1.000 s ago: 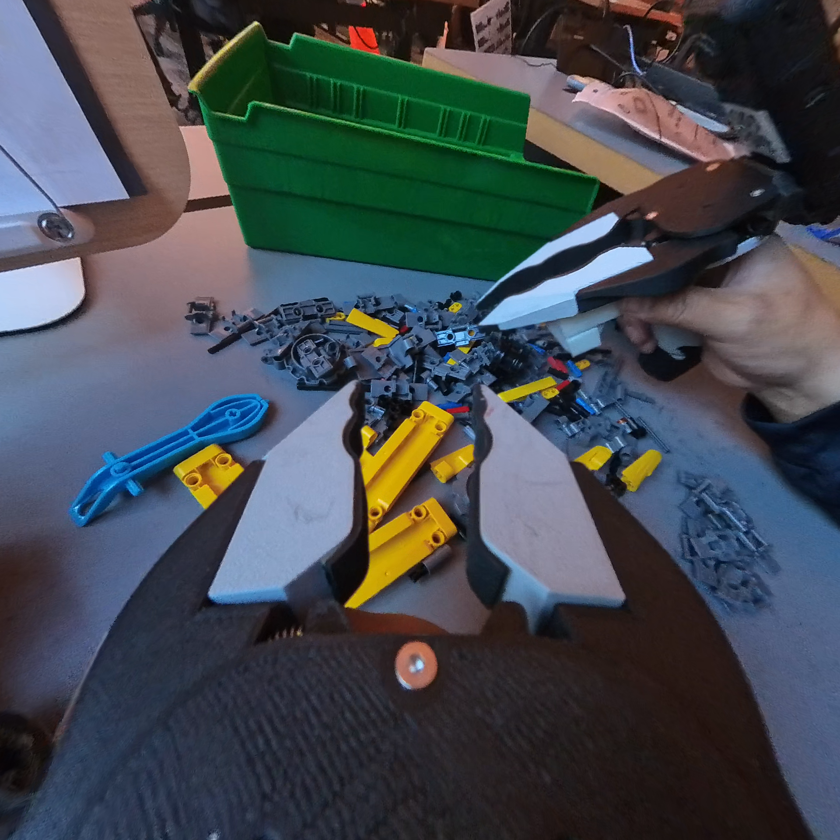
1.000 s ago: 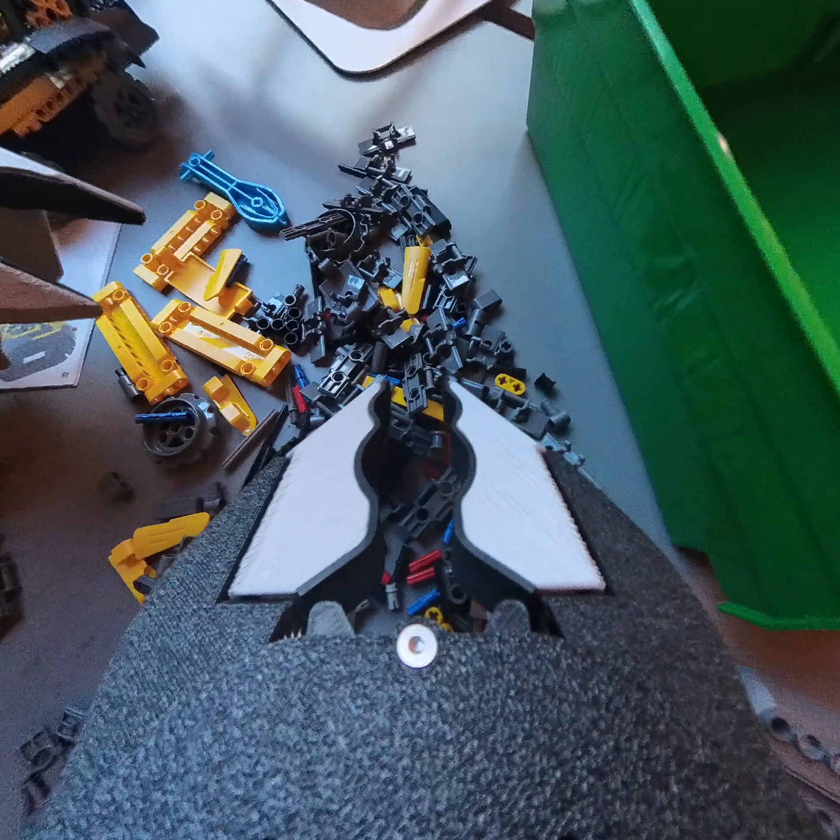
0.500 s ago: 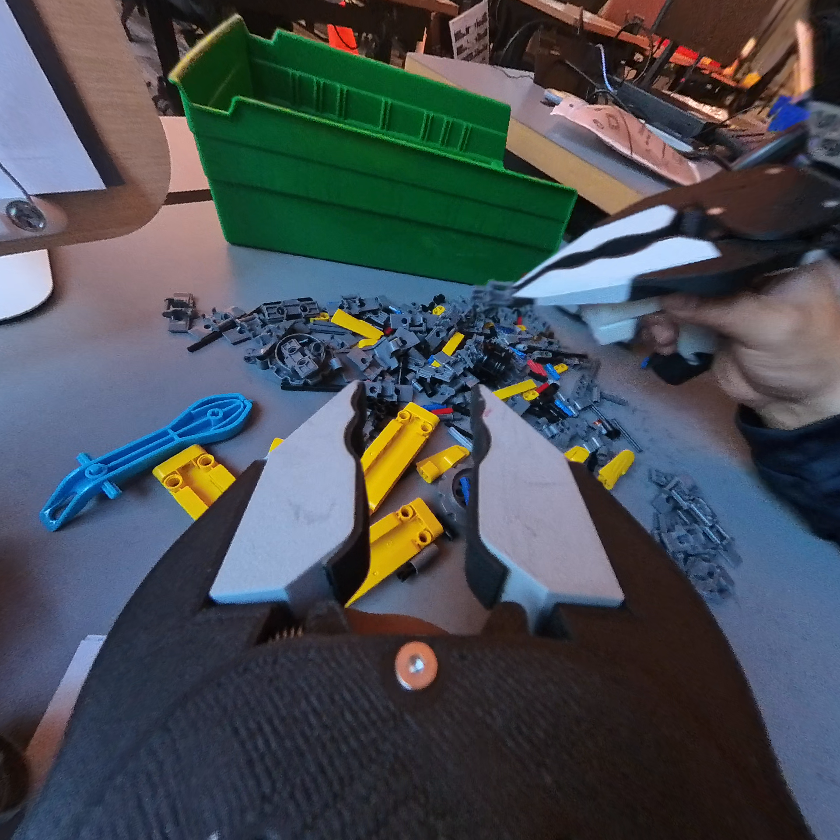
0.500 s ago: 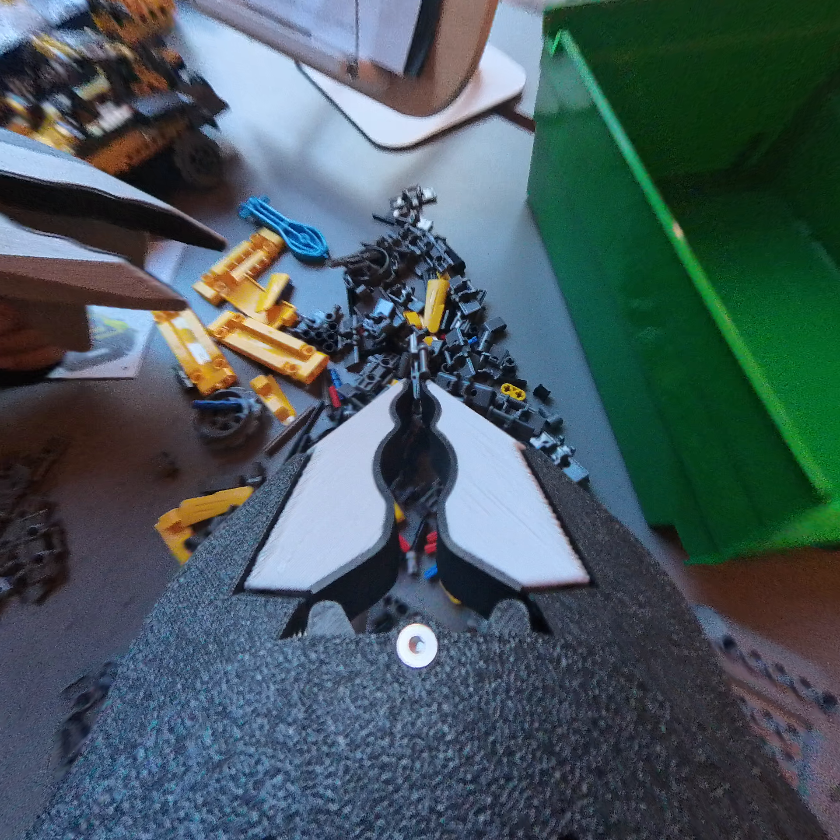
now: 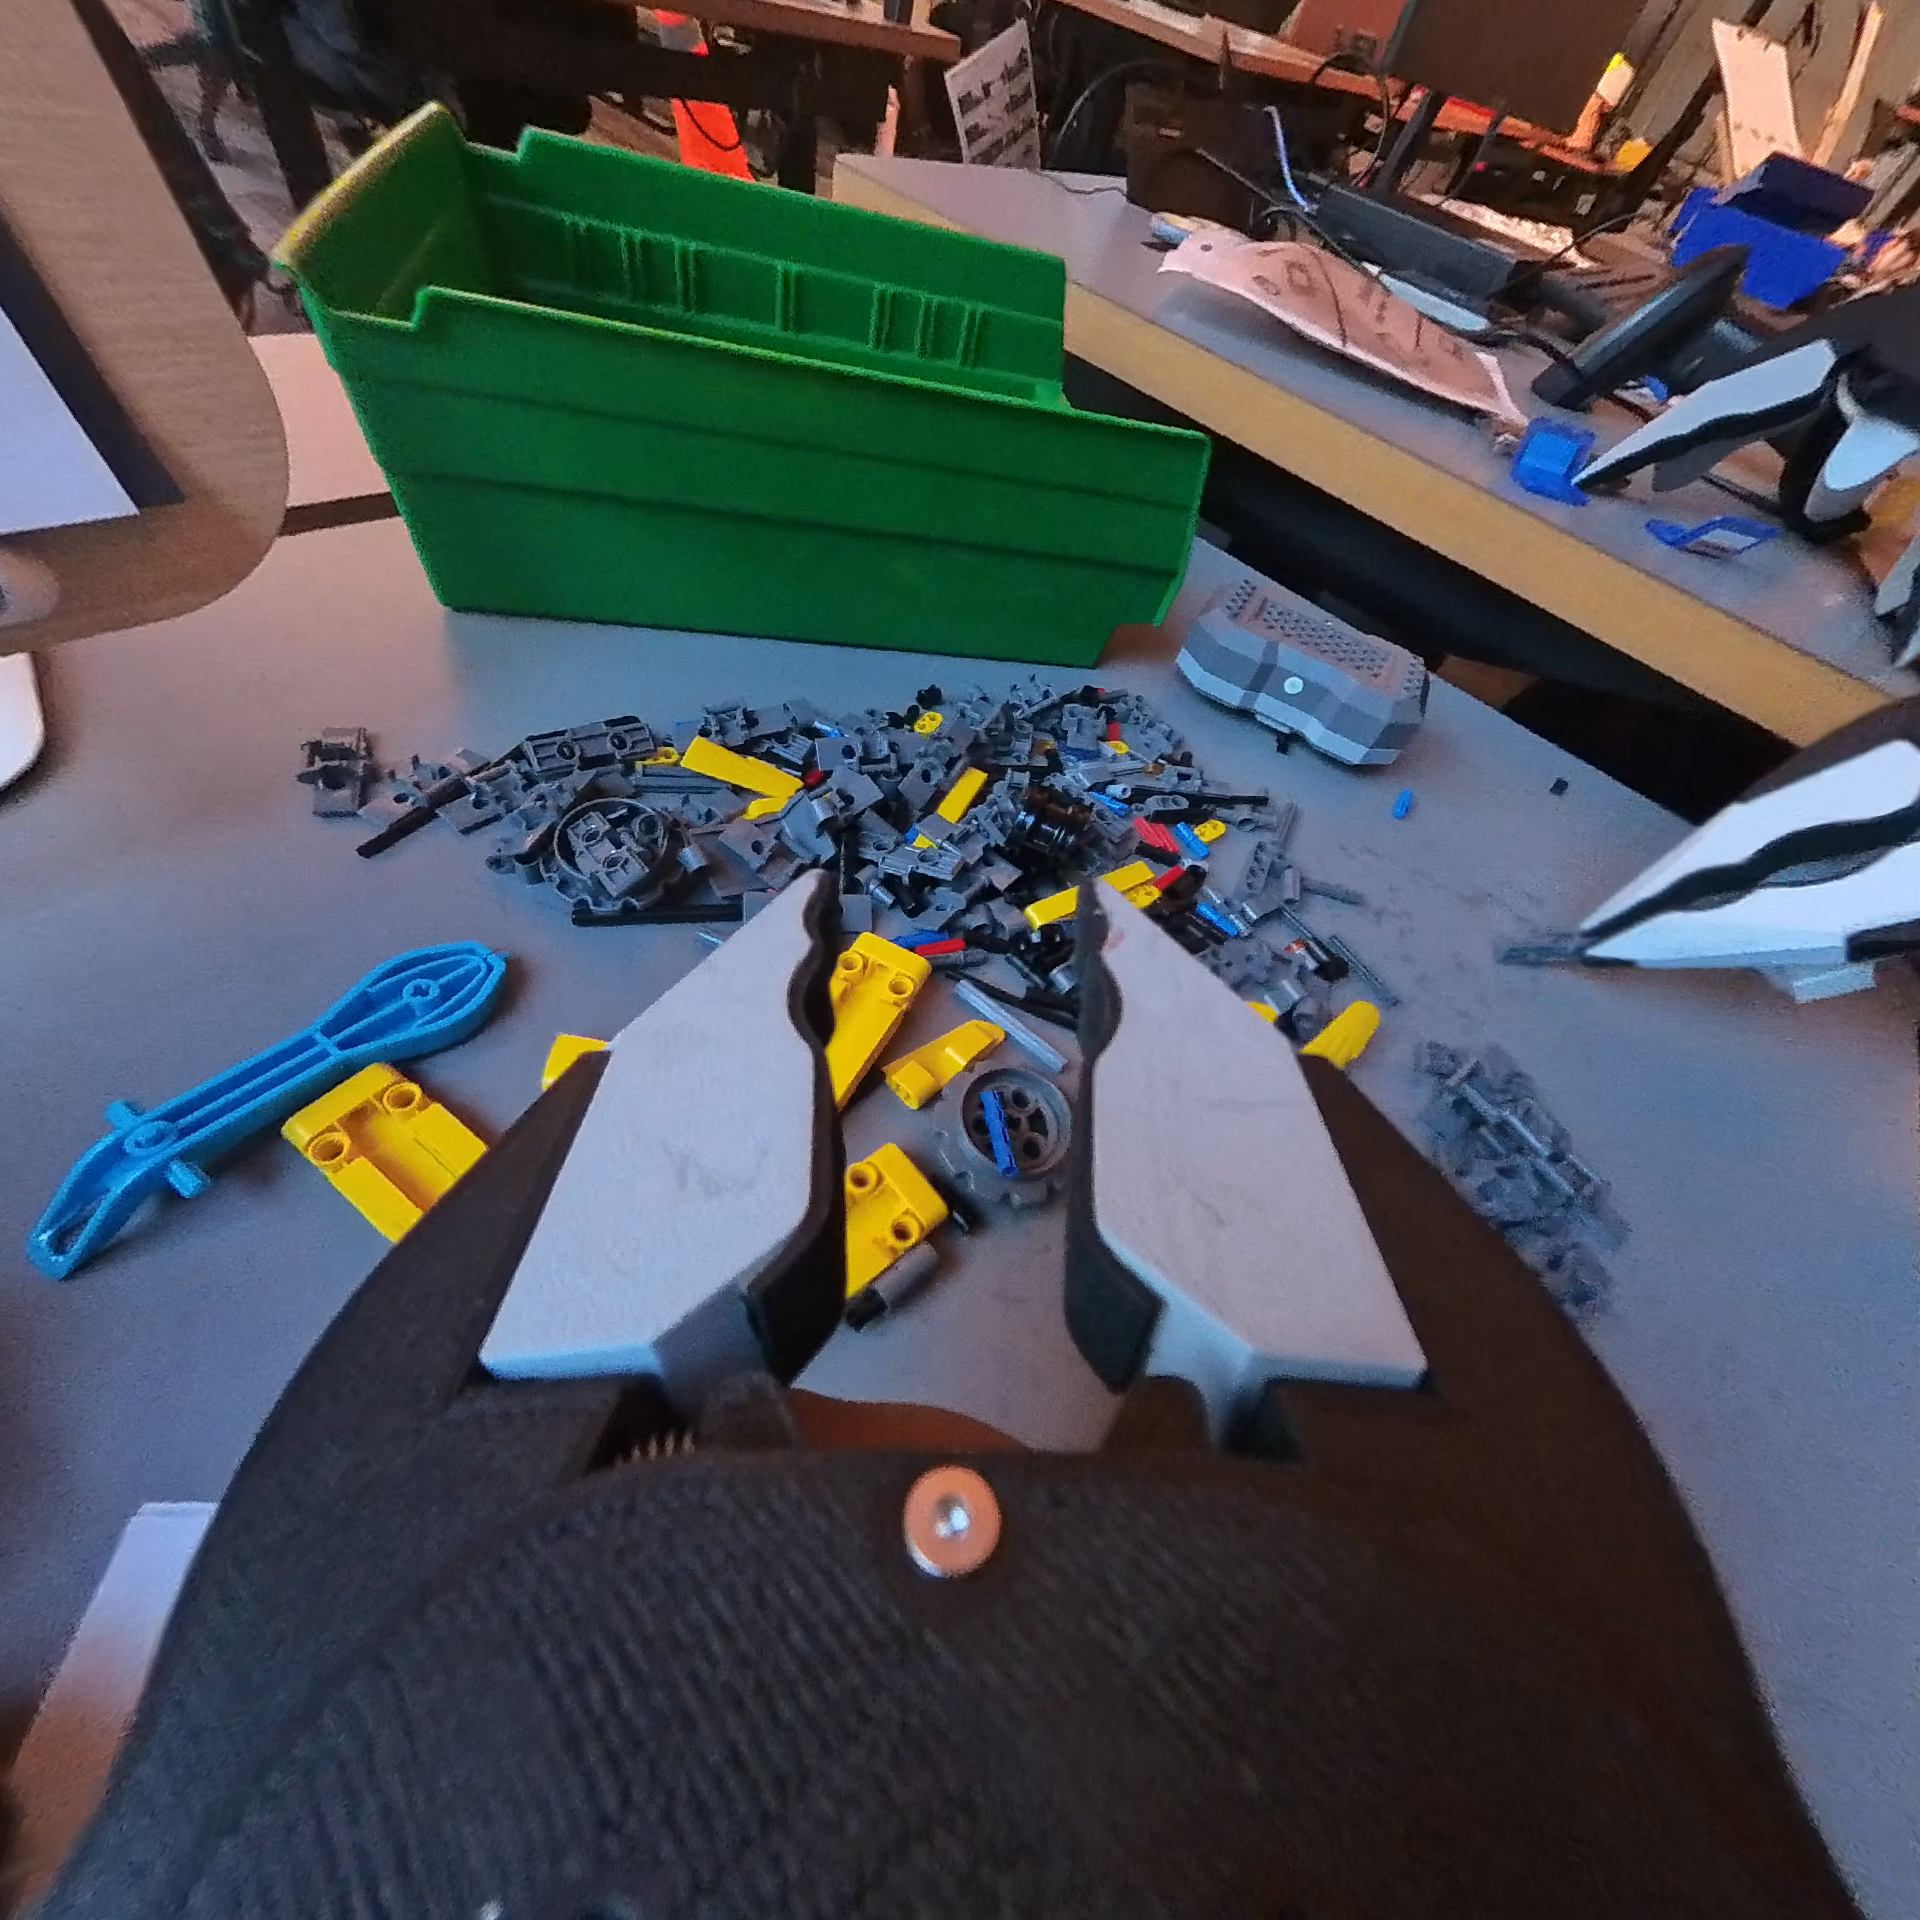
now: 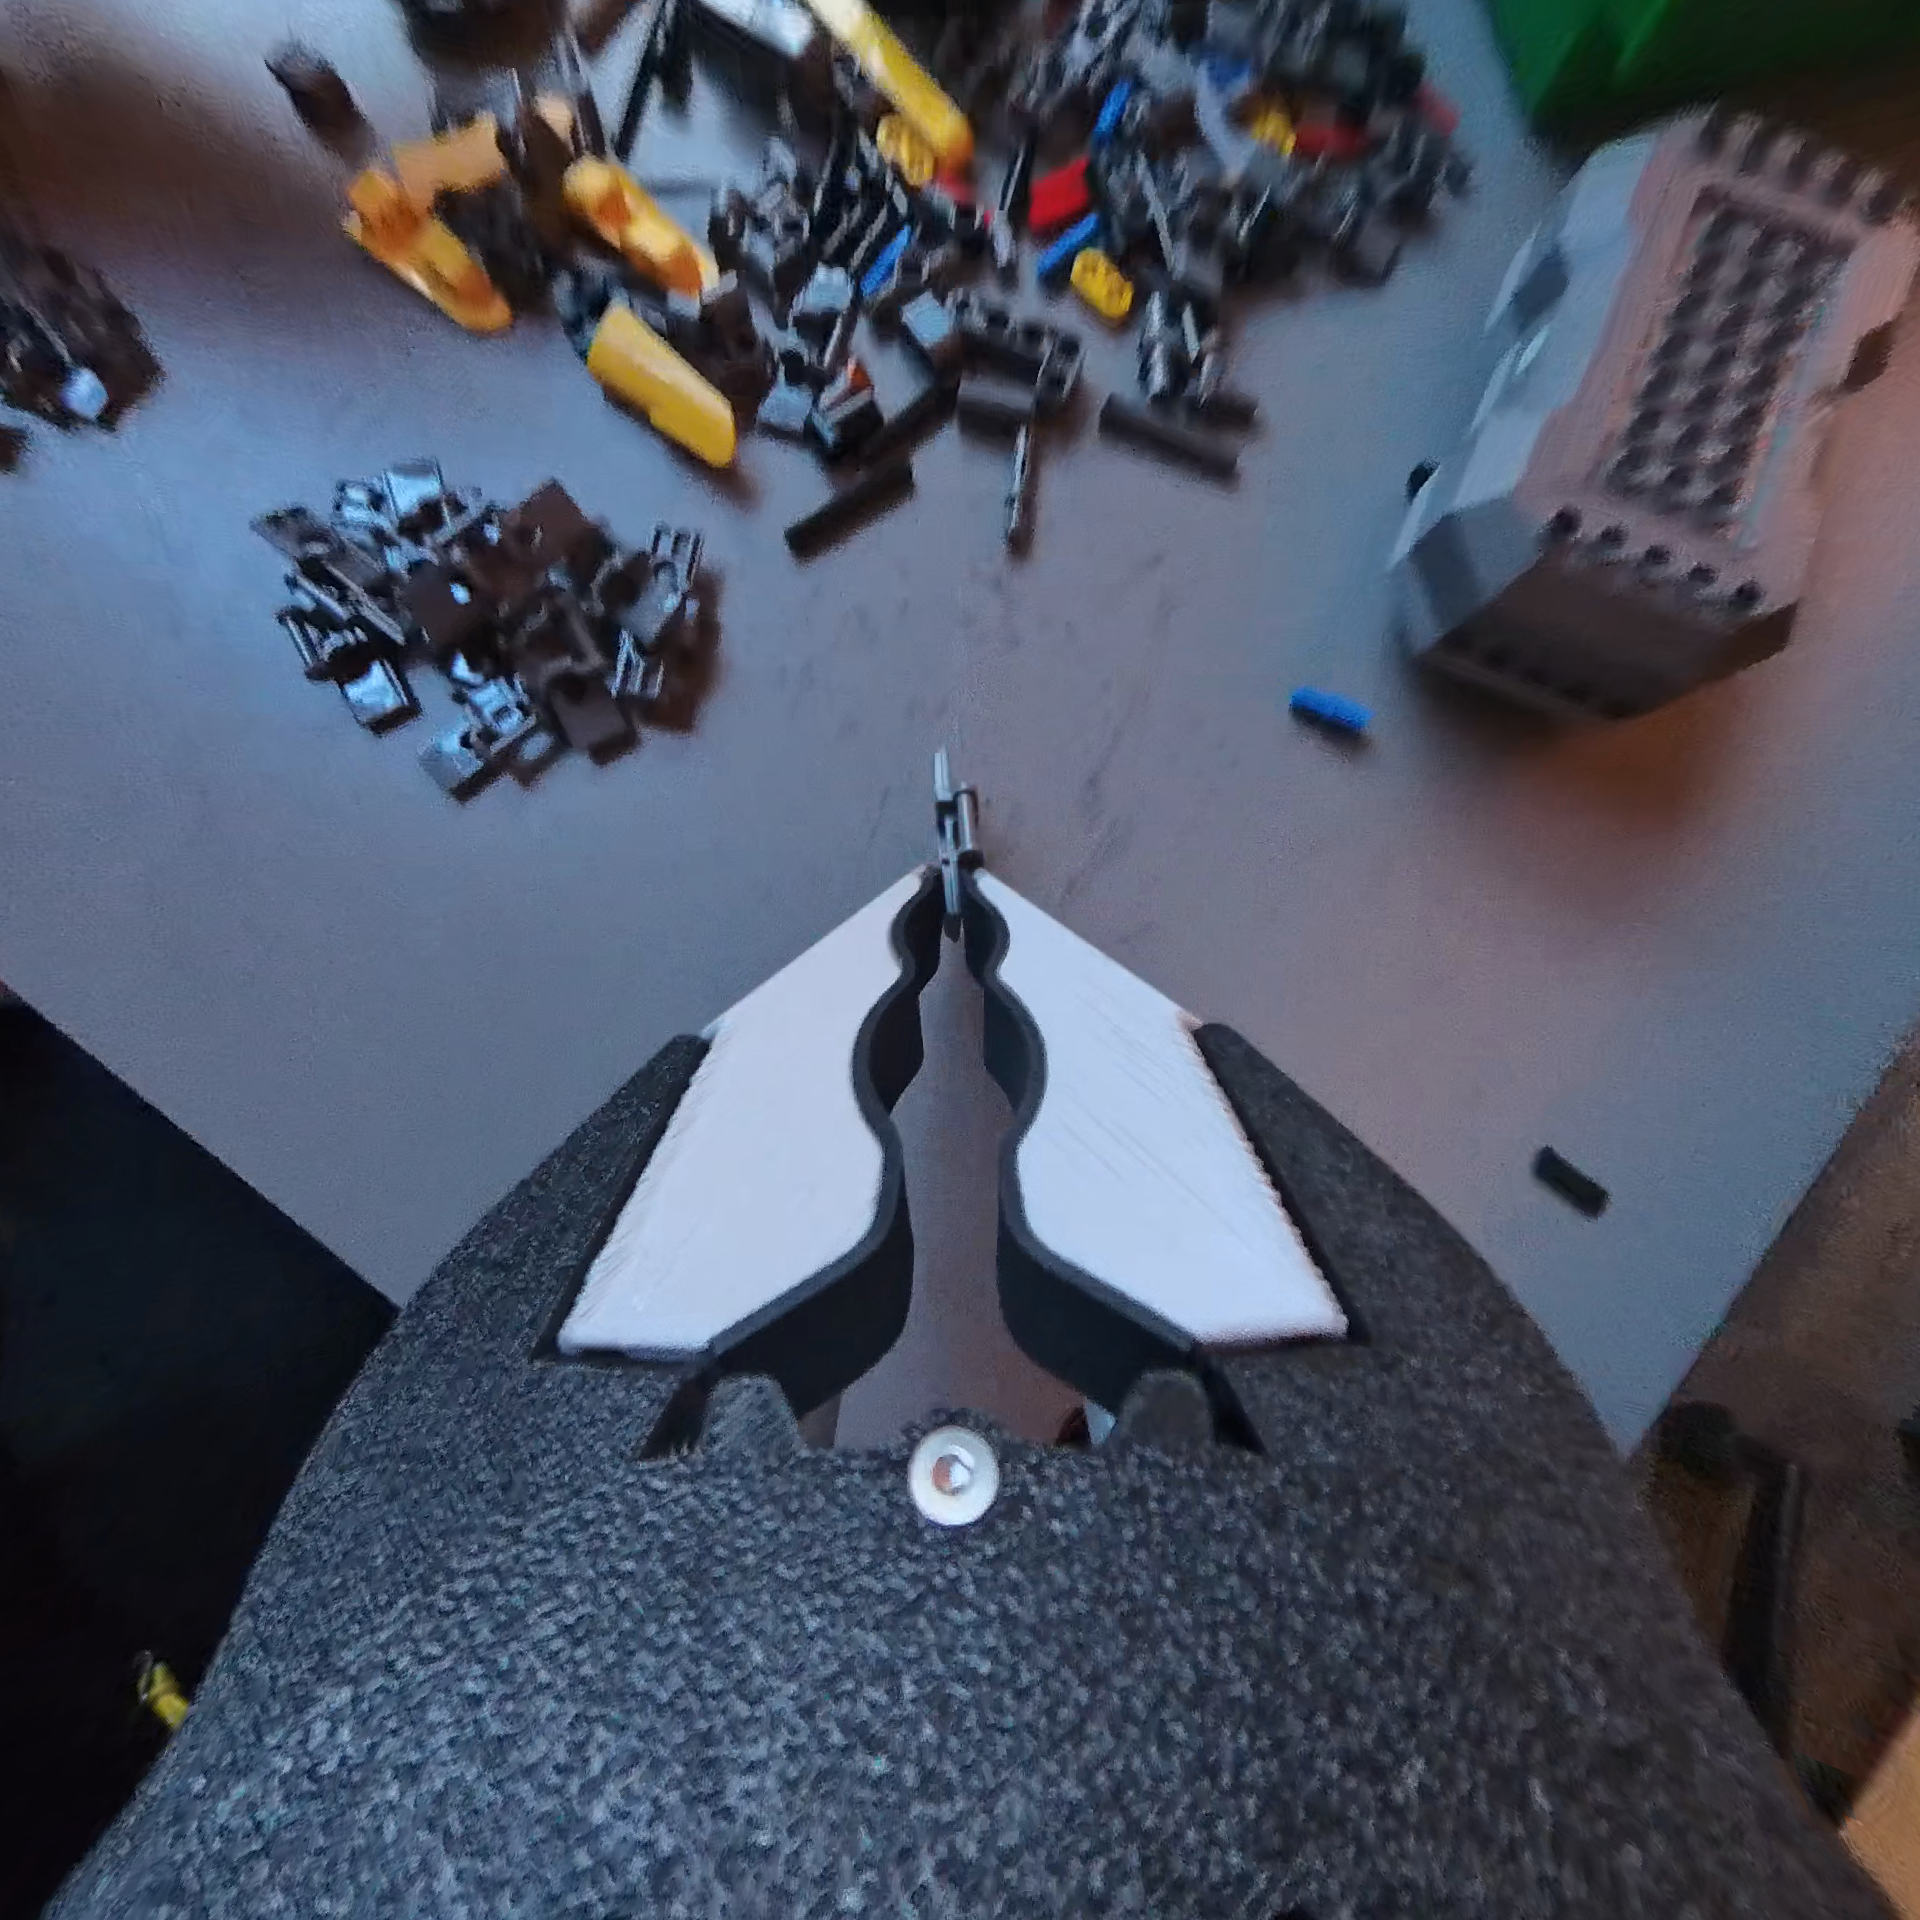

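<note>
A grey table (image 5: 208, 790) carries a green bin (image 5: 769, 488) at the back, with a heap of small building pieces (image 5: 935, 821) spread in front of it. The left gripper (image 5: 951, 914) hangs over the heap's near edge, jaws wide apart and empty, a grey gear wheel (image 5: 1013, 1127) showing between them. The right gripper (image 6: 951, 883), out to the right of the heap, pinches a thin dark pin piece (image 6: 954, 821), probably a connector, its long axis pointing forward past the tips over bare table, near a separate cluster of dark pieces (image 6: 488, 613).

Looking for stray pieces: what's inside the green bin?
The green bin shows only bare ribbed inner wall; its floor is hidden behind the near wall, so contents cannot be told.
</note>
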The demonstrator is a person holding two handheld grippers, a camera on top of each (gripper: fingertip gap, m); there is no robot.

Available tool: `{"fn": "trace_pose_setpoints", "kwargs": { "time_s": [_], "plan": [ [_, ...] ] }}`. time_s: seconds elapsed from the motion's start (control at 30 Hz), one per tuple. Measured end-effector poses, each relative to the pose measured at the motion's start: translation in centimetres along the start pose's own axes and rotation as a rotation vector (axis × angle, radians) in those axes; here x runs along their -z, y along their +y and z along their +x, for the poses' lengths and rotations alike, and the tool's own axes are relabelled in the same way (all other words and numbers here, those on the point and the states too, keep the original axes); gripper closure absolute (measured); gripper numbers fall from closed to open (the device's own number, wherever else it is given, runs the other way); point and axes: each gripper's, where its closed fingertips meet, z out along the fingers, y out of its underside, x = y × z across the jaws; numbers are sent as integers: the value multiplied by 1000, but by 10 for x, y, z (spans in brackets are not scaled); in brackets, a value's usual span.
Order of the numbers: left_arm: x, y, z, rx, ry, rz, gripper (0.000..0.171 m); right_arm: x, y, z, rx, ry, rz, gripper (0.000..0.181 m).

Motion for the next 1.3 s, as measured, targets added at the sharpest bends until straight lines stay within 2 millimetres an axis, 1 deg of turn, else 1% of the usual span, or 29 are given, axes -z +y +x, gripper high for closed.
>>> {"fn": "trace_pose_setpoints", "kwargs": {
  "time_s": [0.07,0.13,0.2,0.27,0.37,0.43,0.57,0.63,0.67,0.73,0.8,0.83,0.9,0.97,1.03,1.13,1.17,1.3],
  "plan": [
    [0,3,-3,-22,-20,-13,130,-2,4,0,21,22,-14,178],
    [1,5,-6,-26,-33,-20,129,1,-6,-1,26,18,17,172],
    [2,8,-8,-13,-33,-21,129,9,-24,-3,22,-15,78,171],
    [3,7,-11,-4,-37,-18,130,15,-46,2,23,-24,136,171],
    [1,9,-13,9,-38,-26,129,12,-86,11,55,-23,214,171],
    [1,9,-13,2,-45,-24,130,0,-114,15,74,-39,249,171],
    [0,10,-19,-12,-72,-20,133,-40,-169,17,53,-127,260,168],
    [-1,11,-20,-1,-70,-27,133,-62,-189,23,45,-130,229,166],
    [-1,11,-21,4,-70,-25,133,-72,-196,25,43,-127,202,167],
    [-1,11,-22,8,-71,-24,133,-92,-203,26,38,-127,135,167],
    [-1,10,-21,21,-66,-22,133,-111,-205,27,51,-128,68,167],
    [-1,11,-20,29,-56,-23,133,-120,-203,28,67,-123,31,167],
    [-3,12,-16,39,-34,-30,133,-136,-197,36,112,-98,-45,163],
    [-3,13,-13,37,-24,-35,132,-145,-191,36,136,-140,-102,163],
    [-3,12,-11,29,-21,-32,132,-148,-186,30,132,-218,-139,164],
    [-2,10,-10,29,-17,-26,132,-147,-188,27,115,-258,-128,167],
    [-2,10,-10,31,-18,-23,133,-144,-189,24,111,-280,-114,178],
    [0,8,-12,48,-14,-17,133,-124,-193,16,92,-302,-40,180]
  ]
}}
